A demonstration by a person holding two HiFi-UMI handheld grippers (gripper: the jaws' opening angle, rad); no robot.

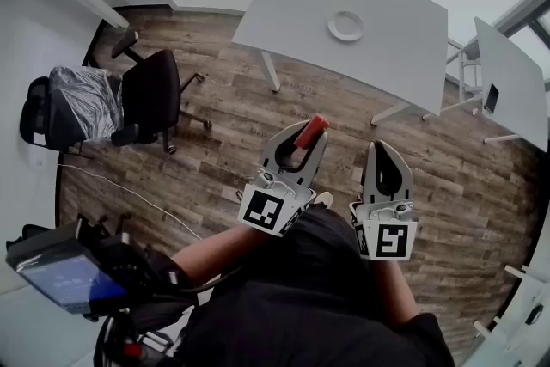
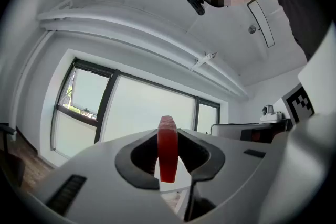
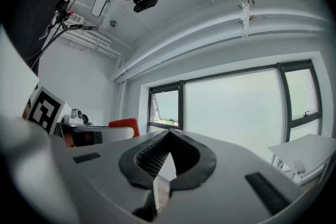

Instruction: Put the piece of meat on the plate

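Note:
A red piece of meat [image 1: 311, 131] is clamped between the jaws of my left gripper [image 1: 302, 142], sticking out past the tips; in the left gripper view the meat [image 2: 167, 148] stands upright between the dark pads. My right gripper [image 1: 388, 164] is held beside it, jaws shut with nothing in them, tips meeting [image 3: 168, 136]. Both grippers are held level over the wooden floor, well short of the white table [image 1: 387, 56]. A white plate [image 1: 345, 26] lies on that table, far ahead of both grippers.
A black office chair [image 1: 150, 99] stands at the left, next to a second chair covered in plastic [image 1: 73, 107]. A second white table [image 1: 511, 82] is at the right. A device with a blue screen [image 1: 60, 275] sits at the lower left.

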